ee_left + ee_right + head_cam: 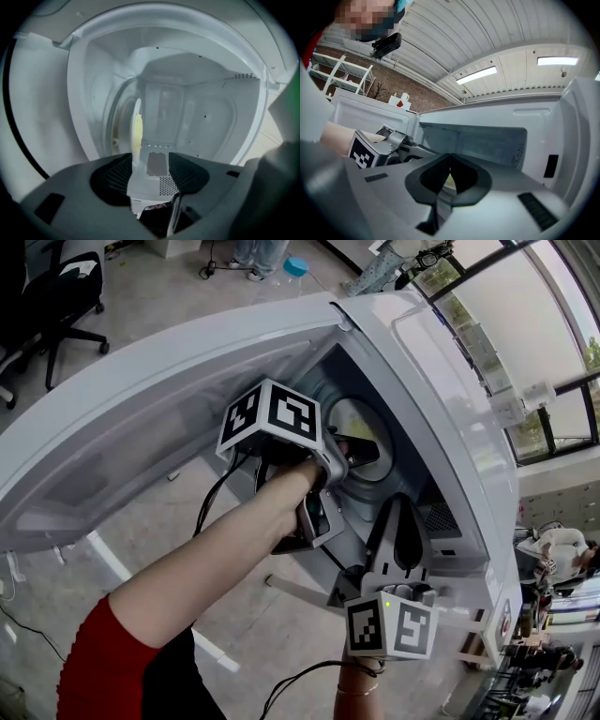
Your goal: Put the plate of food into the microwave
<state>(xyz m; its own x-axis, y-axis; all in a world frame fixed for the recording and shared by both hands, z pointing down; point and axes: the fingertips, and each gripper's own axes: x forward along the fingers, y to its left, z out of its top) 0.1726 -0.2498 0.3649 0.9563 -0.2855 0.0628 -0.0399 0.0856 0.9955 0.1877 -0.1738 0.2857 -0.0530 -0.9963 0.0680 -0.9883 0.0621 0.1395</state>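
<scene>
Left gripper (151, 158) jaws apparently straddle plate (136, 131) inside microwave (211, 117)

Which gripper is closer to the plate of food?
Left. The left gripper is inside the microwave, its jaws apart around the rim of the plate. The right gripper is outside the opening, farther from the plate.

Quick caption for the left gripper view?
Inside the white microwave, the left gripper stands open around the edge-on plate of food.
</scene>
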